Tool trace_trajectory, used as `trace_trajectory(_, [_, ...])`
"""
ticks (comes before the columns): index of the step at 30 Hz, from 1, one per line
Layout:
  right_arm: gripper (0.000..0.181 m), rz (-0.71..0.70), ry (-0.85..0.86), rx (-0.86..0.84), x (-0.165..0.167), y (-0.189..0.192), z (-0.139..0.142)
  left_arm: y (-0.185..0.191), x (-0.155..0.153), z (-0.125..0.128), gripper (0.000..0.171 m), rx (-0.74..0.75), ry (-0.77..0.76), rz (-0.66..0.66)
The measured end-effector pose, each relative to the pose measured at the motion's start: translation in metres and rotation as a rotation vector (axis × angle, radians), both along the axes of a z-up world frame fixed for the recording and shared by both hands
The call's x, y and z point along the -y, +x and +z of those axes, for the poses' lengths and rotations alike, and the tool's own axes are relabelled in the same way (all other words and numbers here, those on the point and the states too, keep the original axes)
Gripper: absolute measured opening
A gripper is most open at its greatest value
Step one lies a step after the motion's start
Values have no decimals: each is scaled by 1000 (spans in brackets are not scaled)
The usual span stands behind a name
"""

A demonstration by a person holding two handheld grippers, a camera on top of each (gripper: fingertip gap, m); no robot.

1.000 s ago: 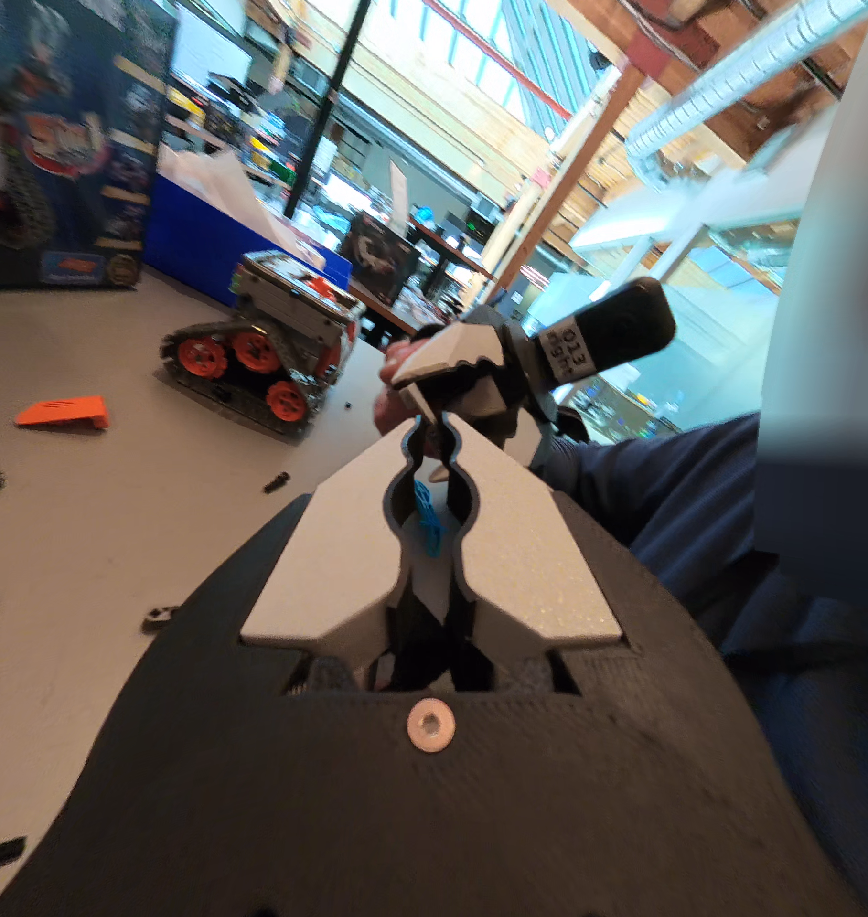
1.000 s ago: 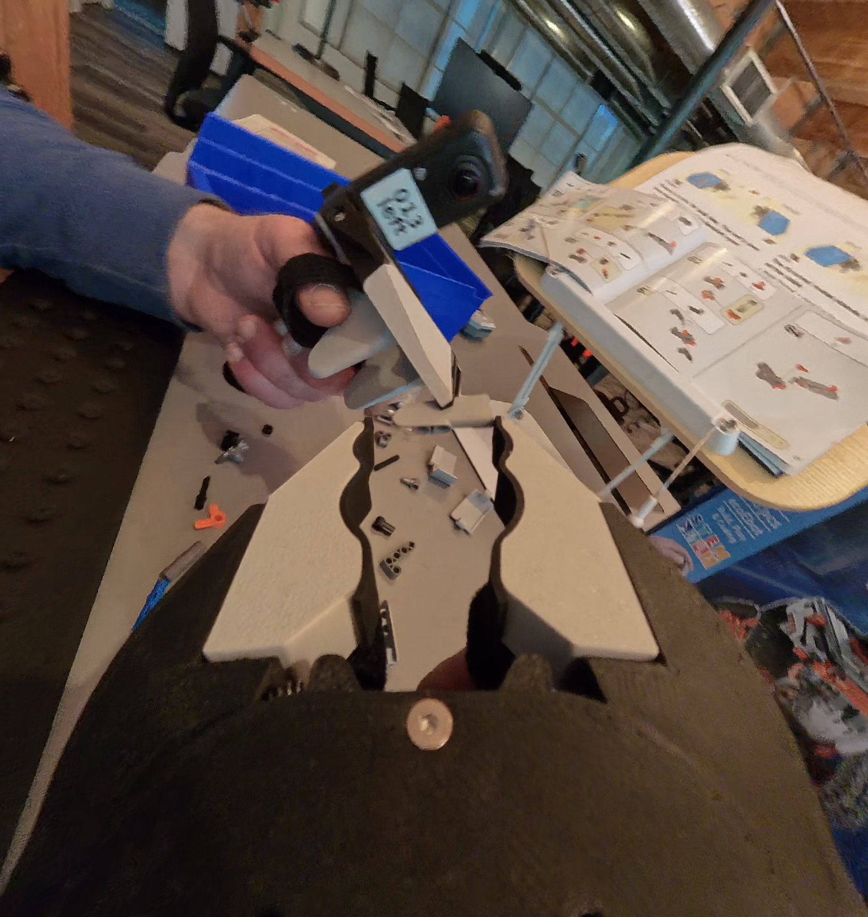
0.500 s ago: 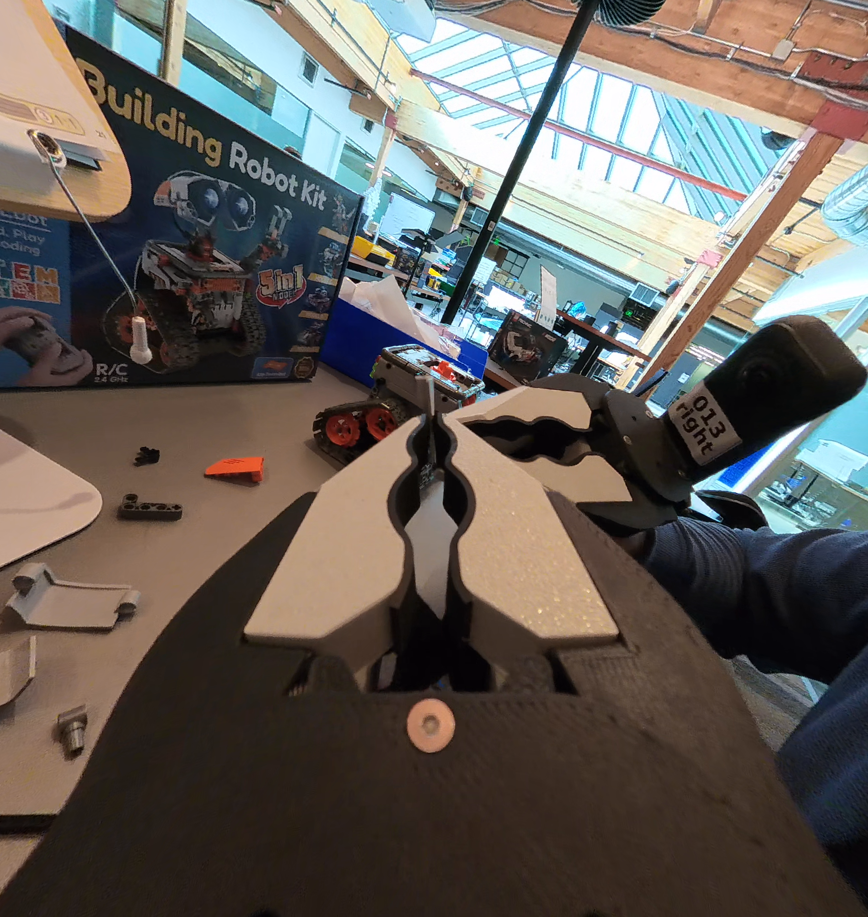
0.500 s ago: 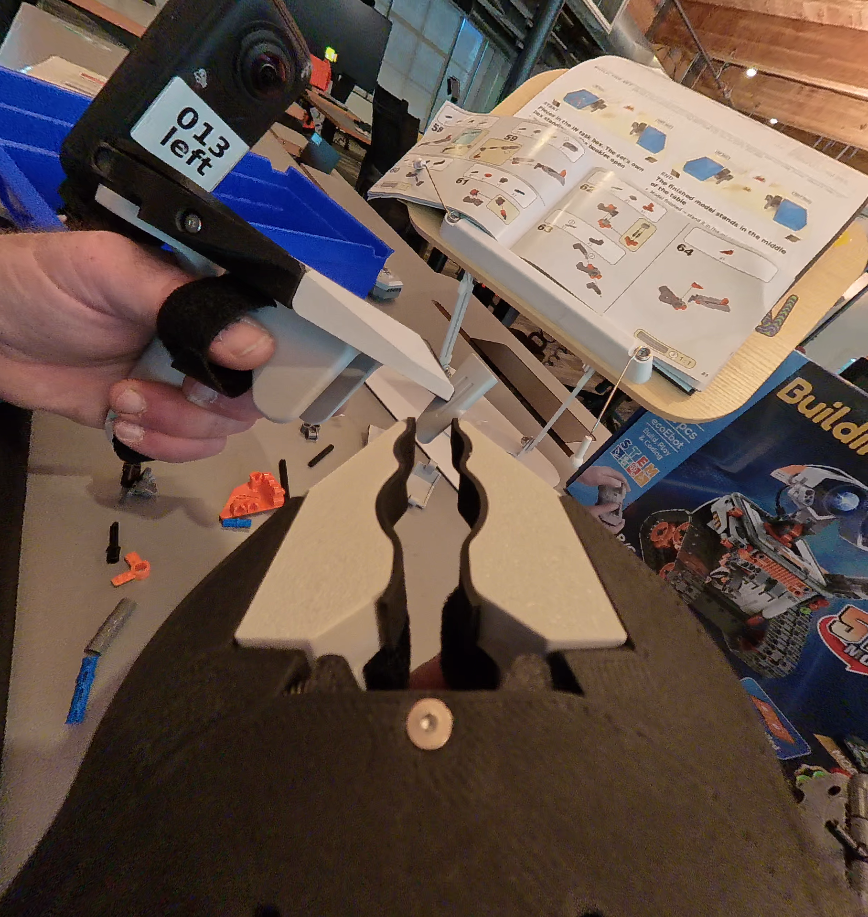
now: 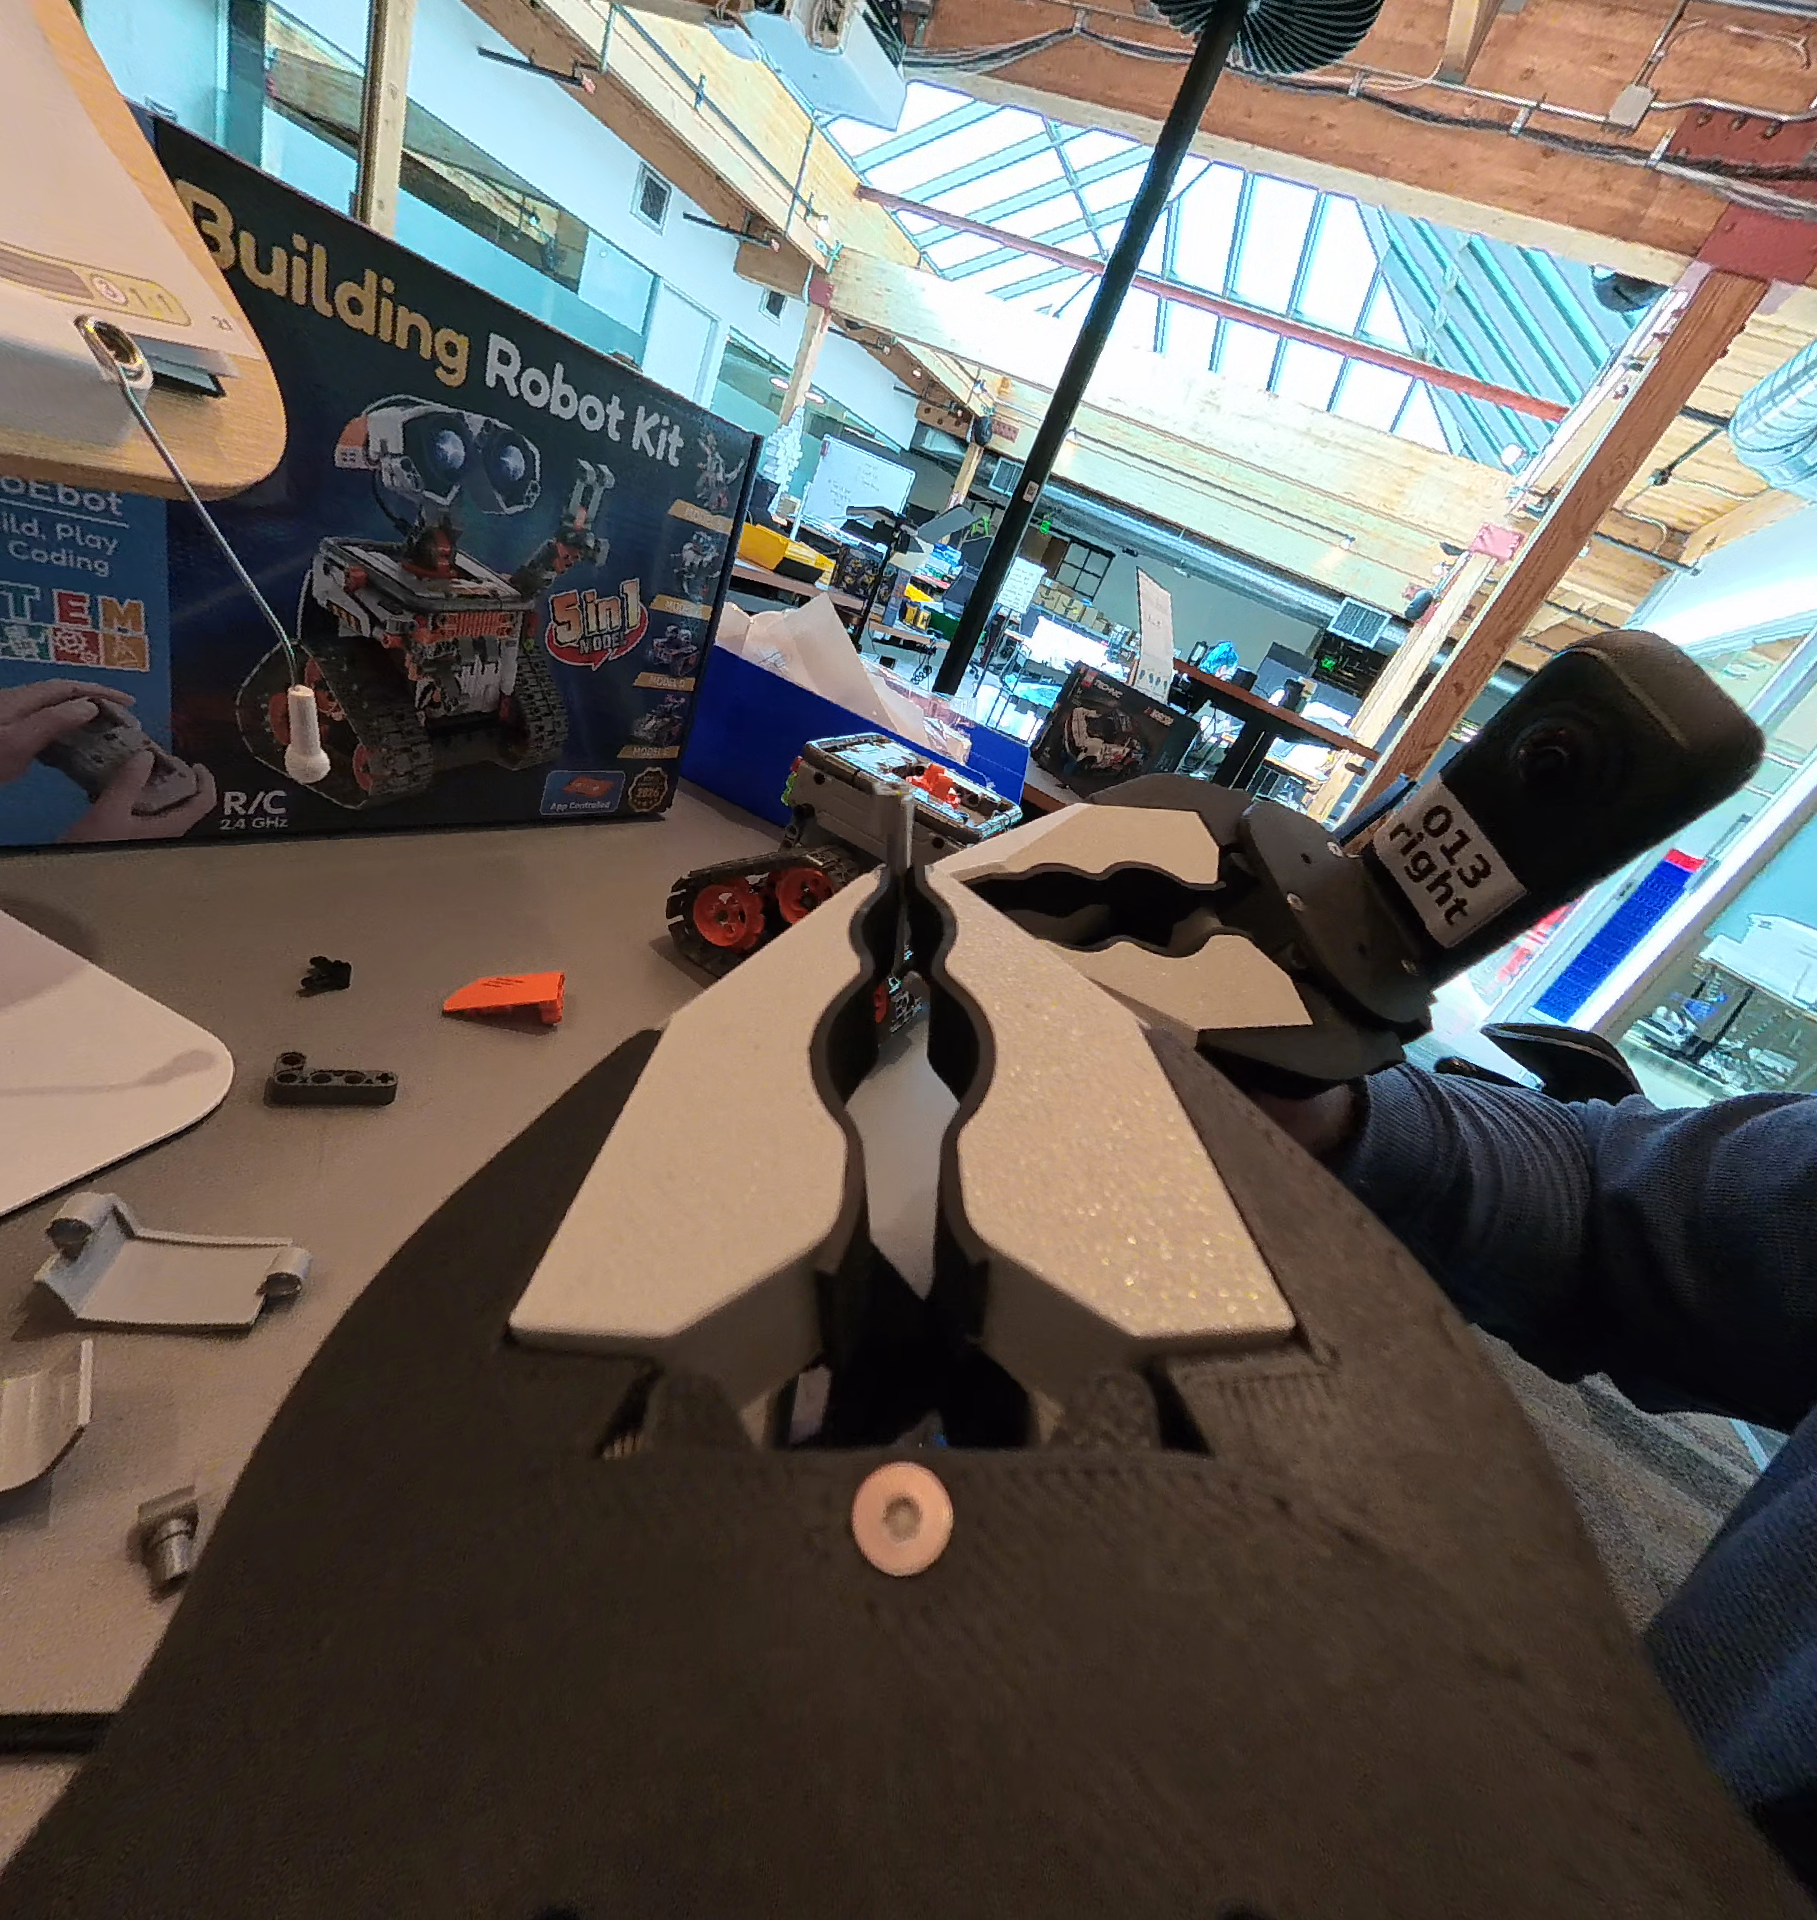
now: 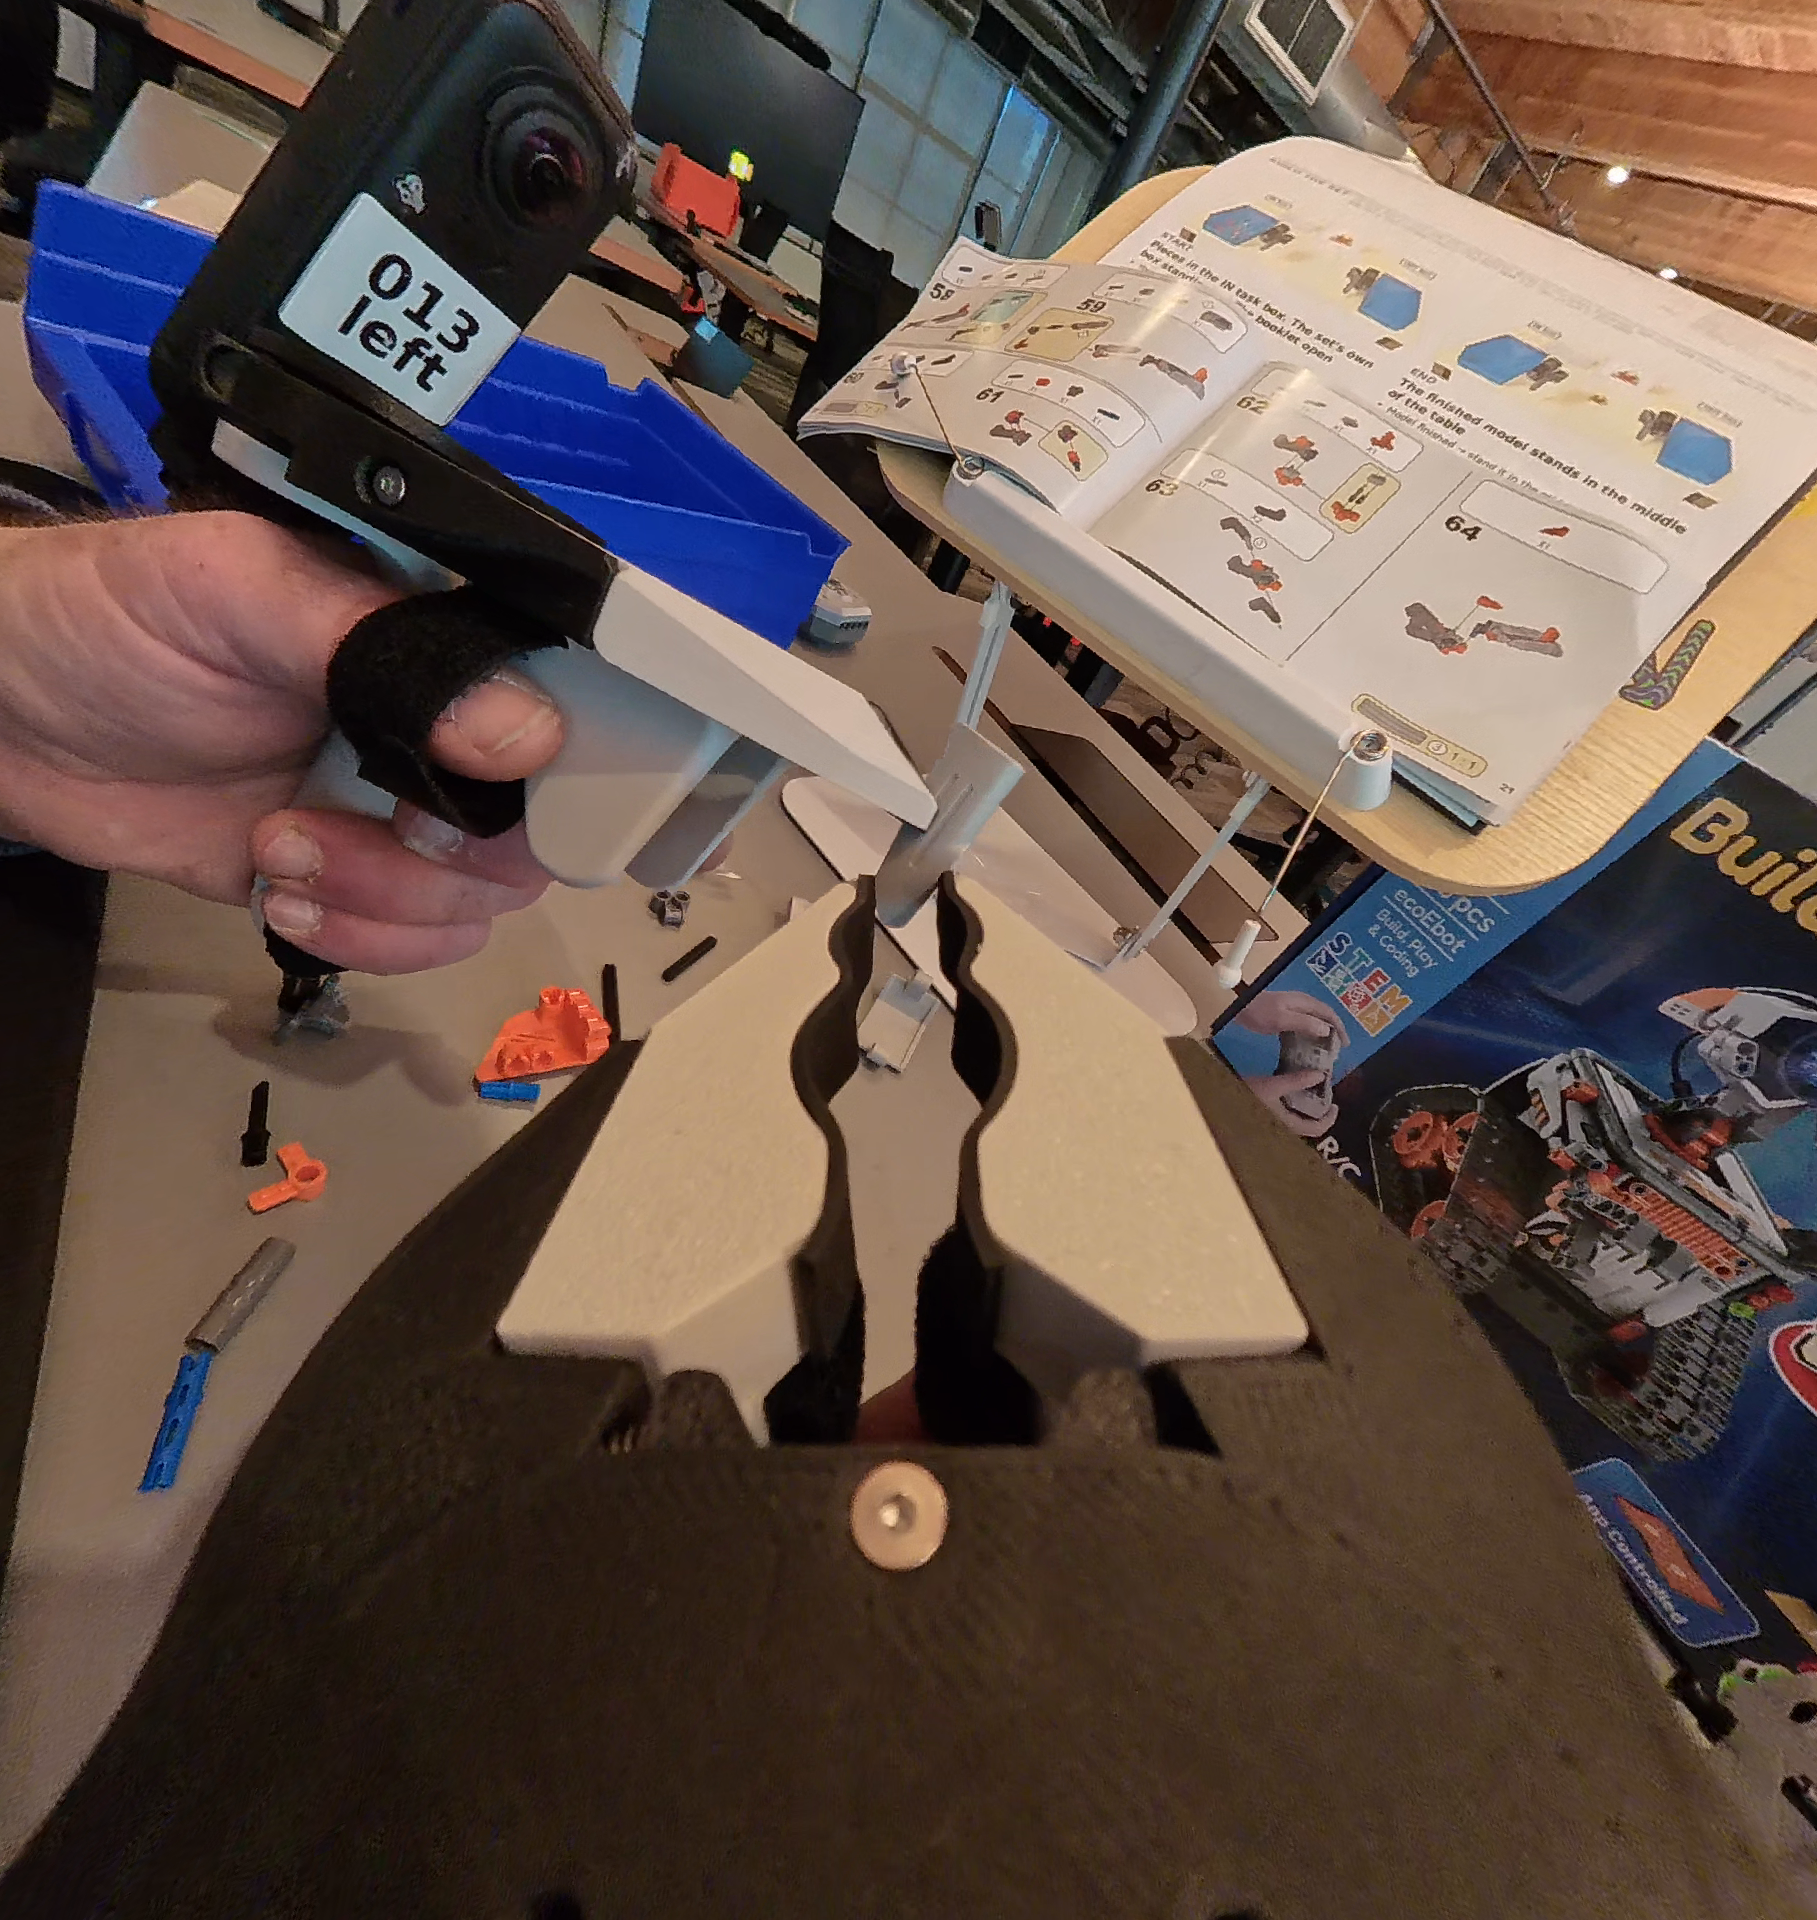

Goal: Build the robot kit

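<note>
Left gripper (image 5: 899, 894) pinches grey panel (image 6: 951, 821); right gripper (image 6: 899, 904) empty, jaws part open.
Panel's long axis runs tilted down, lower end entering right gripper's tips.

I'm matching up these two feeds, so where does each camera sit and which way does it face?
Left wrist view: on the left gripper, facing the tracked model and kit box; right gripper and a sleeve show.
Right wrist view: on the right gripper, facing the booklet and blue bin; left gripper and a hand show.
Shared: kit box, grey piece.
</note>
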State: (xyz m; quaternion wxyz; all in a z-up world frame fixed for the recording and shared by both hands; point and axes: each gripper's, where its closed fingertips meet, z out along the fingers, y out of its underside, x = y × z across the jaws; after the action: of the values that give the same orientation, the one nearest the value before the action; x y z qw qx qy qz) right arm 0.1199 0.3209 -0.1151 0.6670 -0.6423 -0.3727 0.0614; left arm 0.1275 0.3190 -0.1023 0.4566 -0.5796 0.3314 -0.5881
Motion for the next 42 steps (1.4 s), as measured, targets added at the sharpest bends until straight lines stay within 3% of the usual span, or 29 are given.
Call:
trace_trajectory(13, [15,-115,83,94,-8,1,-1,3,3,-1,0,33,-73,5])
trace_trajectory(42, [9,40,-21,117,-10,10,-24,-10,-10,-6,14,-97,46,57])
